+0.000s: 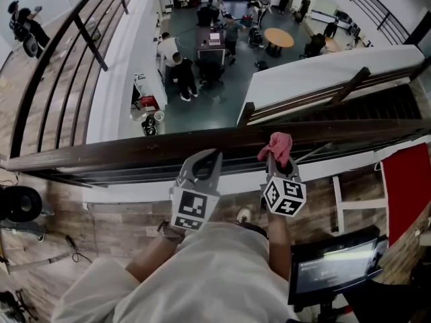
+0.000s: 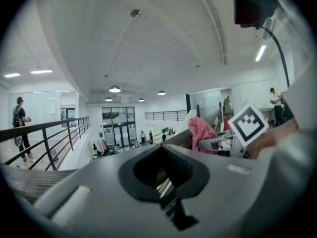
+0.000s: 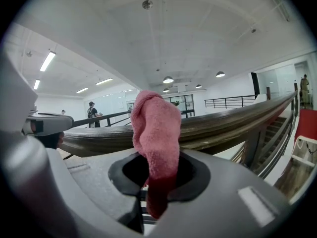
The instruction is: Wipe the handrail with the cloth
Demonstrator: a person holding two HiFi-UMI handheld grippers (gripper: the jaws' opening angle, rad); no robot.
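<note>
Step in hand, as I read it: bringing the cloth to the rail. No wiping stroke that I can confirm.

- Right hand-held gripper [image 1: 279, 161]: jaws pinched on the pink cloth [image 1: 278, 145]. The cloth stands up out of the jaws as a bunched wad, and its tail hangs down through the jaw opening in the right gripper view [image 3: 156, 133].
- Handrail [image 1: 135, 150]: dark wood, running left-right across the head view just beyond both grippers. The cloth sits at its near edge, right of centre. In the right gripper view the rail [image 3: 223, 125] lies just behind the wad, but I can't tell whether they touch.
- Left hand-held gripper [image 1: 212, 155]: jaws pressed together with nothing between them, tips up at the rail's near edge, just left of the right one. It has no job that I can see.

Next move, my judgement:
- Tip the right hand-held gripper forward so the wad lands flat on top of the rail, then press down.
- Drag along the rail. It runs on both ways, so either direction works.
- The wad is narrow, so the rail's width probably needs more than one pass.
- Keep the pinch firm: the lower floor [image 1: 222, 79] lies well below, beyond the rail.
</note>
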